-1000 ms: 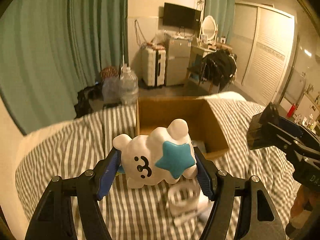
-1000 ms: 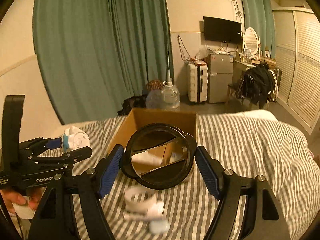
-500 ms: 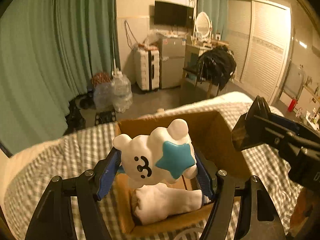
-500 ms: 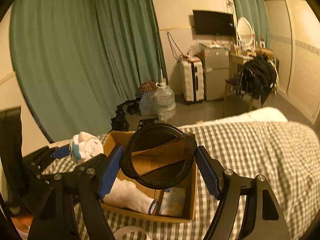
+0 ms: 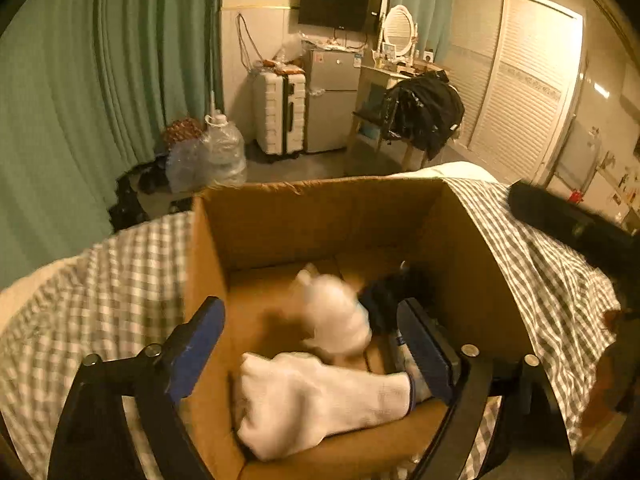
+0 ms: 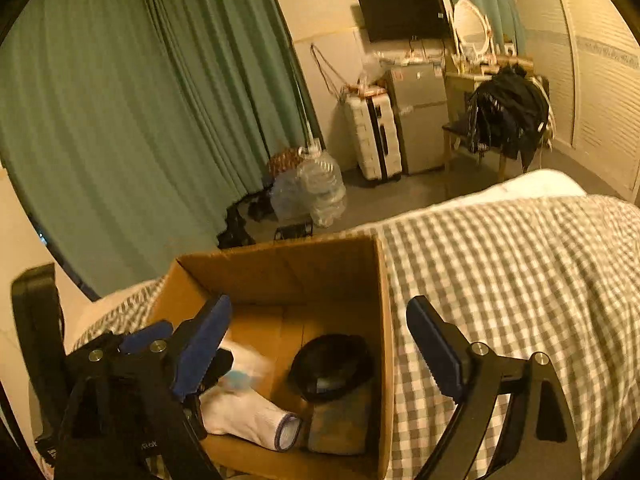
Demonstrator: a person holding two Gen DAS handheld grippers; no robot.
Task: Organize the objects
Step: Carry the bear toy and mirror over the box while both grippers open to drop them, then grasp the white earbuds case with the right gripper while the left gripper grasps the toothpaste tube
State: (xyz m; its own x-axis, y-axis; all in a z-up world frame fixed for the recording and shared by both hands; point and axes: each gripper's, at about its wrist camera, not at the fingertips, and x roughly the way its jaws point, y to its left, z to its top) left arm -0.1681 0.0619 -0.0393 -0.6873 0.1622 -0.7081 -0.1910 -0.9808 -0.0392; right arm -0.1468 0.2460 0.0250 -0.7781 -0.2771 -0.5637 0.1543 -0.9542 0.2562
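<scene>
A brown cardboard box stands on the checked bedspread. My left gripper is open above it. The white bear toy is blurred inside the box, between and below the fingers; it also shows blurred in the right wrist view. My right gripper is open over the box. The round black mirror lies inside, apart from its fingers. A white sock lies at the box's near side. The left gripper's frame shows at the lower left of the right wrist view.
A folded blue-grey item lies in the box under the mirror. The checked bedspread spreads to the right. Beyond the bed are water jugs, a white suitcase, a small fridge and green curtains.
Both grippers moved forward over the box and opened. The bear toy left the left gripper and the mirror left the right gripper; both are now inside the box.
</scene>
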